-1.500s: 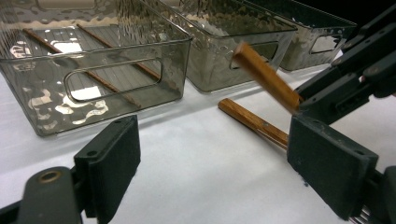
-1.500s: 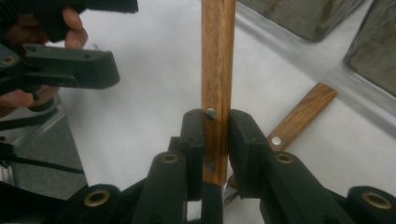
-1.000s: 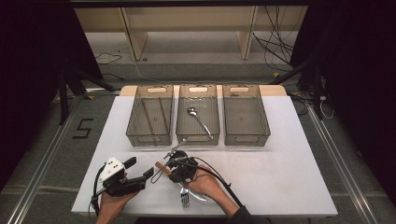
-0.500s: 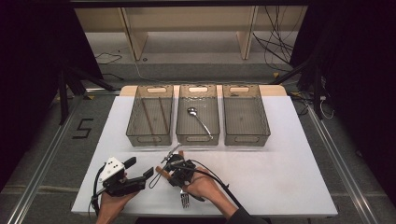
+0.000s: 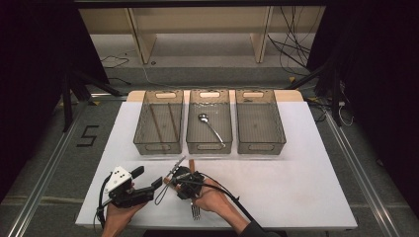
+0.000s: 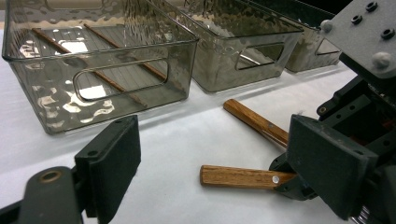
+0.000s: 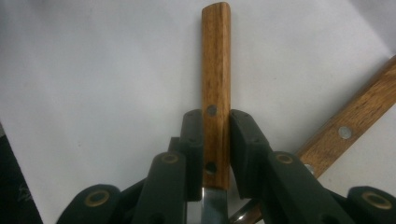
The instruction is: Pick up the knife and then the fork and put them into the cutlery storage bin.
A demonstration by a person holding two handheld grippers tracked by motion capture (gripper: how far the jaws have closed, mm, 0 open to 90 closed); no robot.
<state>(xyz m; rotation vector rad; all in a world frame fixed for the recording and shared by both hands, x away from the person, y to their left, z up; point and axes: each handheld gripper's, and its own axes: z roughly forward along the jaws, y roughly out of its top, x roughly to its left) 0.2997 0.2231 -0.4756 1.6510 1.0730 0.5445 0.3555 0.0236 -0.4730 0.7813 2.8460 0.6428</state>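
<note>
My right gripper [image 7: 215, 126] is shut on the wooden handle of a knife [image 7: 215, 70], low over the white table [image 5: 296, 182] near its front edge. Its jaws have just been closing on that handle, whose steel blade starts just behind the pads. The handle's free end [image 6: 238, 177] sticks out toward my left gripper [image 6: 217, 182], which stands open close by with nothing gripped. In the high view the left gripper [image 5: 154, 185] faces the right gripper [image 5: 170, 181]. A second wooden-handled utensil [image 6: 254, 122] lies beside the right gripper. A fork [image 5: 195, 212] lies under the right hand.
Three clear bins stand in a row across the table's middle. The left bin [image 5: 159, 143] holds chopsticks, the middle bin [image 5: 209, 144] holds a spoon [image 5: 210, 126], and the right bin [image 5: 261, 143] looks empty. White table surface stretches to the right of the hands.
The right hand has edged slightly toward the left gripper and the table's front. The left gripper has stayed where it was.
</note>
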